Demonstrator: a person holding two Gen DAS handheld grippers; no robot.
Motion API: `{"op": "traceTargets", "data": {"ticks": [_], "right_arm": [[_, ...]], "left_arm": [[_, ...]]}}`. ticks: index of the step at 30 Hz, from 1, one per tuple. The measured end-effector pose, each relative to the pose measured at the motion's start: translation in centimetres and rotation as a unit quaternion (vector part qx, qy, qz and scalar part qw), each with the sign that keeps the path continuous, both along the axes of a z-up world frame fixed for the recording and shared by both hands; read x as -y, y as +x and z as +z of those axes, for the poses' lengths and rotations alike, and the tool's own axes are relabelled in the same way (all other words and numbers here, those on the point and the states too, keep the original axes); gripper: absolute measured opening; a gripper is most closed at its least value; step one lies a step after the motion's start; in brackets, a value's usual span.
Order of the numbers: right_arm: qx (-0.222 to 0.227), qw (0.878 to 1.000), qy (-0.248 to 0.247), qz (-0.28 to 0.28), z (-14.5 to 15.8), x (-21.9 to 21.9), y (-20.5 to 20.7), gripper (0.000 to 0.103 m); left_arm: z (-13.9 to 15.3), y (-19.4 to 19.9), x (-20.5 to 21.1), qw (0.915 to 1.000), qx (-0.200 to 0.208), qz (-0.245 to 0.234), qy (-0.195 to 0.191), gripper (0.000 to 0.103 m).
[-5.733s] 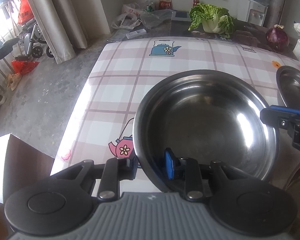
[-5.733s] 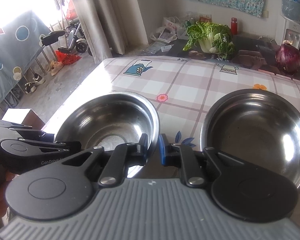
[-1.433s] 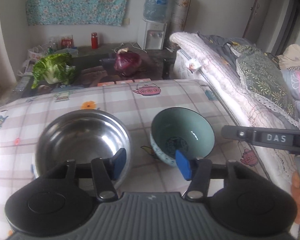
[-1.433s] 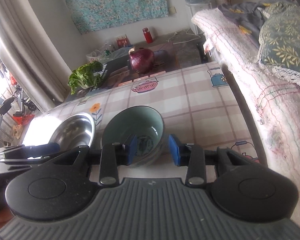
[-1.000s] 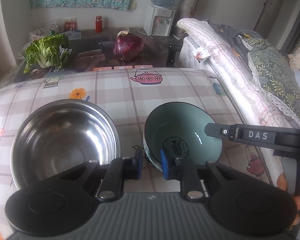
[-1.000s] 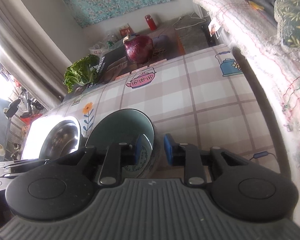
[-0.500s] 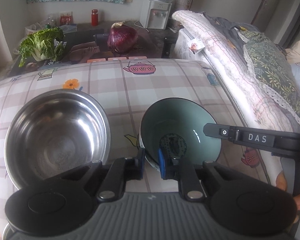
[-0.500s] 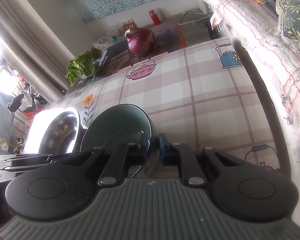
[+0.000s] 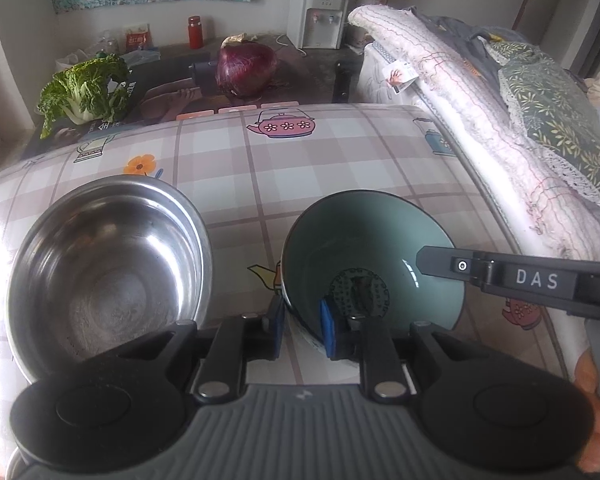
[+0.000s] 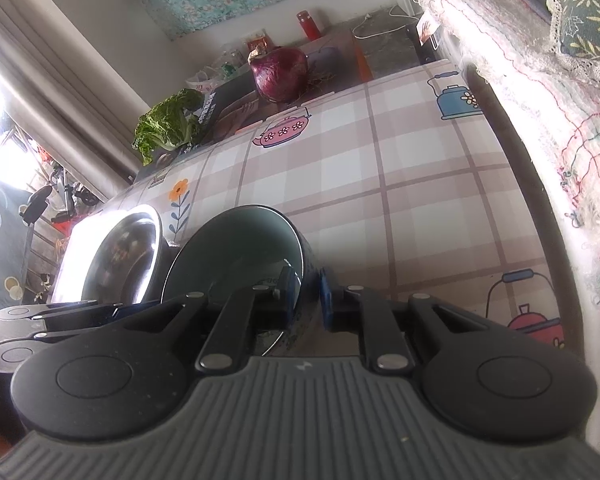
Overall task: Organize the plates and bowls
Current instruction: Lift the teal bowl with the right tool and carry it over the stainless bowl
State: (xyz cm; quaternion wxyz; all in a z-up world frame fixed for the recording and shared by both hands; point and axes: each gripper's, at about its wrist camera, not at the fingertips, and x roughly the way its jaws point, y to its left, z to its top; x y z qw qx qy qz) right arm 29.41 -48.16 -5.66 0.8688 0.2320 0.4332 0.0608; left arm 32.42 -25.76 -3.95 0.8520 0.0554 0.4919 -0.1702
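Both my left gripper [image 9: 302, 322] and right gripper [image 10: 305, 294] pinch the round green ceramic bowl [image 9: 374, 256] on the table. It must go into the shiny steel bowl [image 9: 104, 276] beside it.

My table [image 9: 340, 160] has that checked cloth with little teapots and flowers on it. Sitting on it right now: a steel bowl [image 9: 104, 264] and, just beside it, a green ceramic bowl [image 9: 380, 240].

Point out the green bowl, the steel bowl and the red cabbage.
green bowl [image 9: 380, 236]: left wrist view, inner wall.
steel bowl [image 9: 104, 264]: left wrist view, inside bottom.
red cabbage [image 10: 279, 73]: right wrist view, front face.
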Motion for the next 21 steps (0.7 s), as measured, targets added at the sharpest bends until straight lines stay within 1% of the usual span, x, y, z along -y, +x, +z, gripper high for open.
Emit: {"op": "traceTargets", "data": {"ticks": [10,16,21], "right_arm": [[0.002,1.000,0.009,-0.012,-0.70,-0.01,0.31,0.013],[0.002,1.000,0.009,-0.014,-0.71,-0.04,0.35,0.013],[0.004,1.000,0.007,-0.016,-0.47,-0.02,0.36,0.013]], "left_arm": [[-1.00,0.57,0.69,0.9998,-0.005,0.014,0.015,0.020],[-0.98,0.30,0.95,0.9996,0.004,0.016,0.023,0.019],[-0.82,0.24,0.92,0.9995,0.003,0.019,0.023,0.019]]}}
